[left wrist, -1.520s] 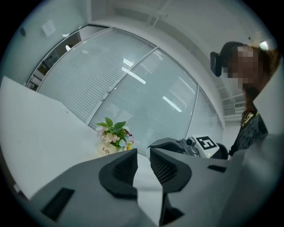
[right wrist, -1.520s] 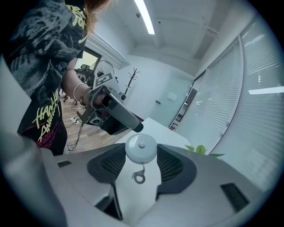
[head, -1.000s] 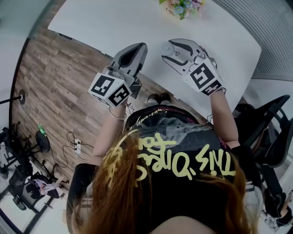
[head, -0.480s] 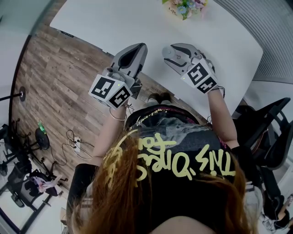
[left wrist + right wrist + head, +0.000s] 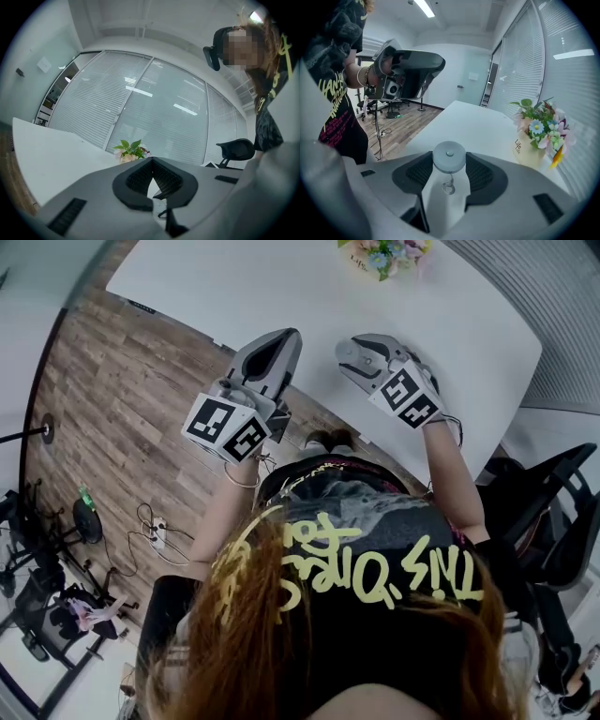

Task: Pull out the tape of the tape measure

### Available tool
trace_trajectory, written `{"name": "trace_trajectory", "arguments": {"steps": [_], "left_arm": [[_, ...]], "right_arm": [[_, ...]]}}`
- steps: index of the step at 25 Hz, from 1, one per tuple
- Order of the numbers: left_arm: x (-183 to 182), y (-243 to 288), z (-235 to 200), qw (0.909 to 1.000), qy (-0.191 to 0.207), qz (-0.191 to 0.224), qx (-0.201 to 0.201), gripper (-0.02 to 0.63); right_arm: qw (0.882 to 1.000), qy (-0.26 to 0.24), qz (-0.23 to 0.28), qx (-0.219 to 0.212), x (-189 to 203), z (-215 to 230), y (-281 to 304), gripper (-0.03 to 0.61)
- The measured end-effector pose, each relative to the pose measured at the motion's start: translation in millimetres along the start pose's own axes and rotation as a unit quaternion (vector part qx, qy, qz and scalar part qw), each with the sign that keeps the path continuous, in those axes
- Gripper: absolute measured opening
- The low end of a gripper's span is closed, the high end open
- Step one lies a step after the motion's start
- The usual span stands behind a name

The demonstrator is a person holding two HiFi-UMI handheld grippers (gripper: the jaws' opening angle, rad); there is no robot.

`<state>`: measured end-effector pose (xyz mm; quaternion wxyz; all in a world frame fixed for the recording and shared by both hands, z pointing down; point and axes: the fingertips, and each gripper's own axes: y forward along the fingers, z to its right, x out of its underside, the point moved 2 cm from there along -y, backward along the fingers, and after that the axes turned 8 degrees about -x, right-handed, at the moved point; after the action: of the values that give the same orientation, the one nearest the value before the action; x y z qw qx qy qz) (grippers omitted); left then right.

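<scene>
Right gripper [image 5: 449,165]: clamped on a small round pale grey plastic tape measure [image 5: 449,157]. The ribbed pads press its left and right edges and the flat face is turned toward the gripper's camera. The case sits at the jaw tips, held in the air over the near edge of the white table [image 5: 468,122], not resting on it.

A small clear pull ring [image 5: 448,188] hangs free below the case, in the gap between the jaws. The edge-on grip likely serves to keep the ring and tape exit clear for the other hand.

Left gripper [image 5: 152,164]: clenched, pad tips meeting, nothing between them. It hangs level just left of the right gripper, apart from the tape measure. It probably has to open before it can take the ring.

No tape is drawn out yet.

Far right on the table: a cream pot of mixed flowers [image 5: 536,136], well clear of the work.
</scene>
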<state>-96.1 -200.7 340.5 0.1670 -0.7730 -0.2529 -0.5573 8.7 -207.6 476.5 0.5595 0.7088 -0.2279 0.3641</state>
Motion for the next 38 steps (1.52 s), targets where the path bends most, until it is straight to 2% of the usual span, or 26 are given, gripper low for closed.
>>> {"name": "trace_trajectory", "arguments": {"steps": [17,23,28,38], "left_arm": [[0.1,-6.4,-7.0,1.0000,-0.002,-0.003,-0.009,-0.008],[1.8,-6.7,-8.9,0.9999,-0.003,-0.004,-0.013,-0.008],[2.2,-6.7,-9.1,0.9999,-0.006,-0.001,-0.011,-0.008],[1.3,2.1,-14.4,0.9998,-0.018,-0.004,-0.009,-0.008]], "right_arm": [[0.999,0.018,-0.038,-0.017,27.9,-6.5,18.8,0.224],[0.999,0.029,-0.034,-0.023,29.7,-6.4,19.8,0.224],[0.997,0.071,-0.028,-0.029,33.0,-4.3,19.5,0.225],[0.996,0.089,0.001,-0.020,26.3,-1.2,15.2,0.227]]}}
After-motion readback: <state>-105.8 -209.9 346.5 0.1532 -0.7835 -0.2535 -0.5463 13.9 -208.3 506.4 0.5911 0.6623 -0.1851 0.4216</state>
